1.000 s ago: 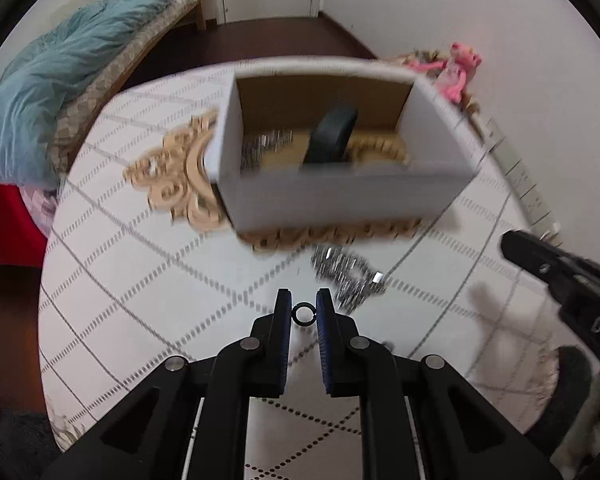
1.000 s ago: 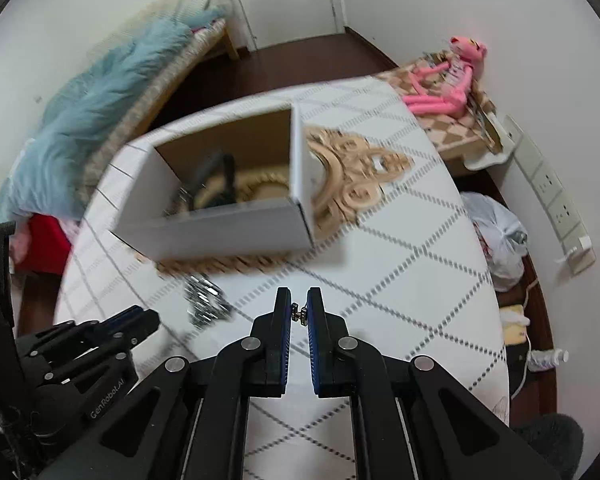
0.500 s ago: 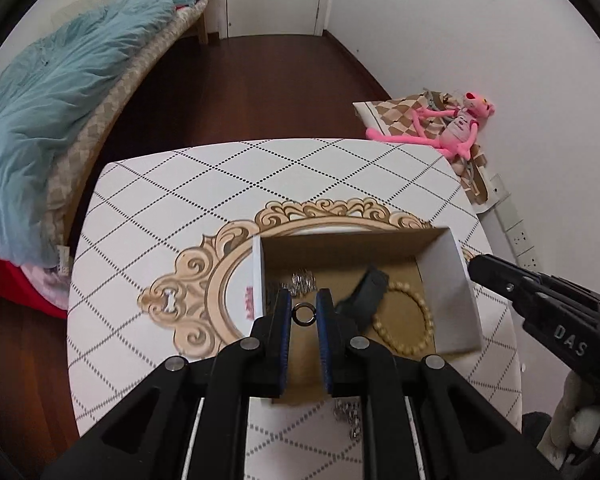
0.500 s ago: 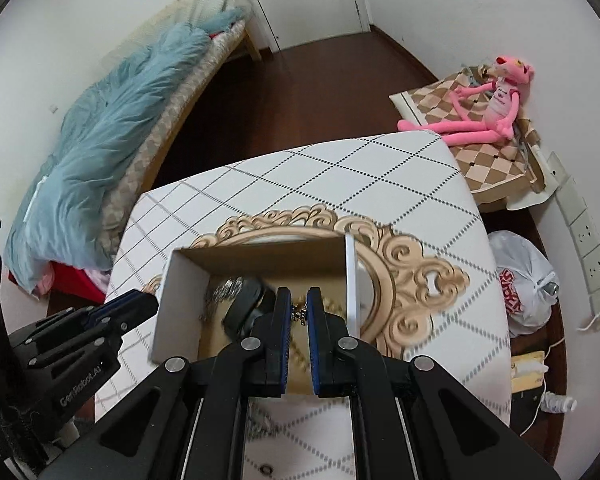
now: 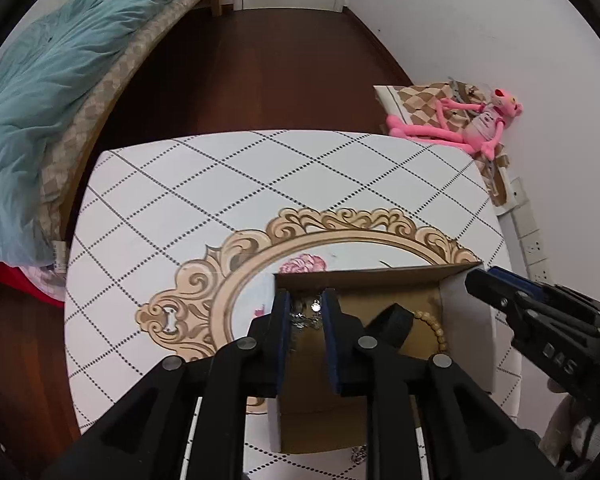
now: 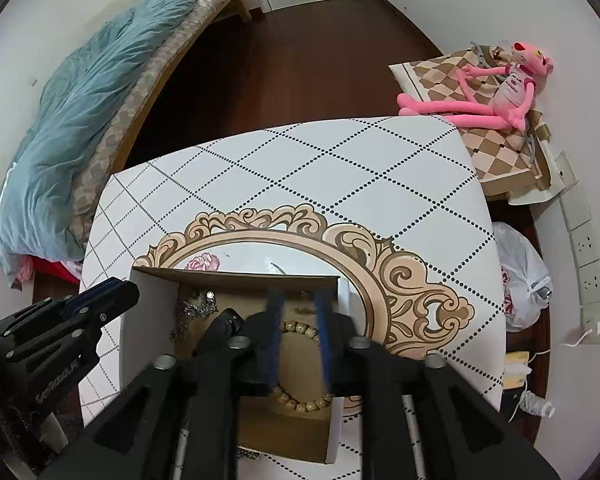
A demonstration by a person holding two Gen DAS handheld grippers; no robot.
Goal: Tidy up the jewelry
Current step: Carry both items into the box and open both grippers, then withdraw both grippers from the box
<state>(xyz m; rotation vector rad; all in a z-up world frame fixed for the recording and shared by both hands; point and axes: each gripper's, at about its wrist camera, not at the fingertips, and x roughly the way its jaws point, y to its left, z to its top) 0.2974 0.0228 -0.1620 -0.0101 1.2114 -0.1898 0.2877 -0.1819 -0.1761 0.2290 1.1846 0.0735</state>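
Note:
A white cardboard box [image 5: 466, 300] [image 6: 152, 320] stands on the patterned table. Inside lie a wooden bead bracelet [image 5: 434, 326] [image 6: 300, 328], a black band [image 5: 394, 324] [image 6: 226, 324] and silver chain jewelry [image 5: 306, 316] [image 6: 194, 308]. My left gripper [image 5: 305, 306] is open above the box's left end, with nothing between its fingers. My right gripper [image 6: 298, 300] is open above the box's right part, over the bead bracelet, and is empty. The right gripper also shows in the left wrist view [image 5: 480, 284], and the left gripper in the right wrist view [image 6: 120, 292].
The table [image 5: 220, 184] [image 6: 340, 168] has a diamond grid and a gold ornamental frame print. More silver jewelry [image 5: 358, 454] lies on the table in front of the box. A bed with a blue quilt [image 5: 40, 80] is to the left. A pink plush toy [image 6: 496, 92] lies on the right.
Both grippers have opened above the box. The small ring in the left gripper and the small piece in the right gripper are gone from between the fingers. Both views have moved closer over the box.

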